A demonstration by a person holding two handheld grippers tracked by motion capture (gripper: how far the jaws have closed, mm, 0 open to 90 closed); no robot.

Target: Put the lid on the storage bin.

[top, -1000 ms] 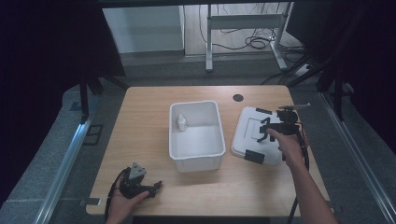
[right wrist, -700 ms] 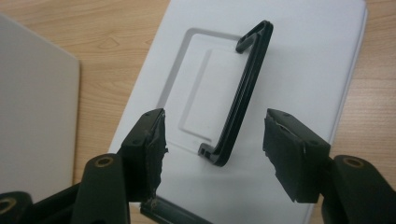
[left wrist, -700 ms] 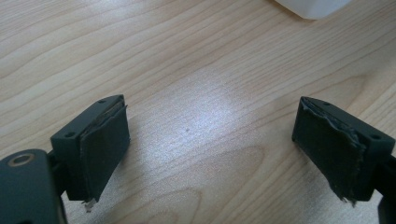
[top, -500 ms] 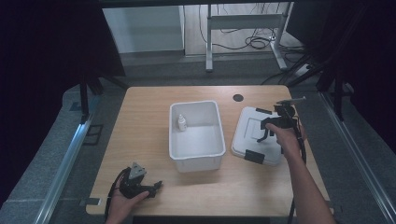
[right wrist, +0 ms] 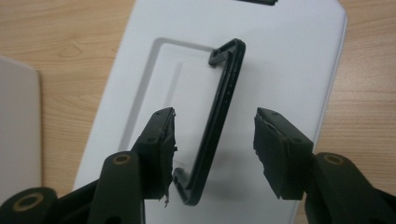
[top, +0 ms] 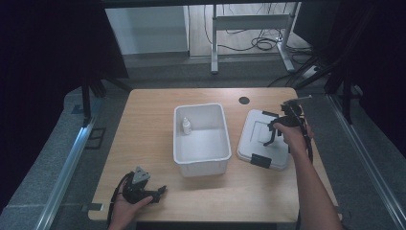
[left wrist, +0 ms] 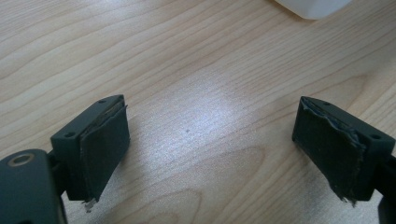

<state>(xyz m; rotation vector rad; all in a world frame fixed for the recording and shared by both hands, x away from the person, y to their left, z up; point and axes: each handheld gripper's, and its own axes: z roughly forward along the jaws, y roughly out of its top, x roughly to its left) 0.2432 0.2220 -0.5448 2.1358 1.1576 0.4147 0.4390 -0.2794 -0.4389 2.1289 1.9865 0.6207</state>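
Observation:
A white lid [top: 256,143] with a black handle [right wrist: 227,88] lies flat on the table, to the right of a white bin [top: 201,167]. A small white bottle [top: 186,126] stands inside the bin. My right gripper [top: 272,136] hovers over the lid, and the handle stands up between its pads. In the right gripper view the gripper [right wrist: 214,122] has just been closing; a gap still shows on each side of the handle. At the front left my left gripper [top: 160,190] rests on the wood. Its pads [left wrist: 105,144] stand wide apart with nothing between them.
The lid carries black latches [top: 261,160] at its ends. A round black grommet [top: 244,100] sits in the tabletop behind the bin. A corner of the bin [left wrist: 313,5] is just ahead of the left gripper. Bare wood [top: 143,134] spreads left of the bin.
The right hand has slid a little toward the far right over the lid and its jaws have narrowed around the handle. The left hand has kept still.

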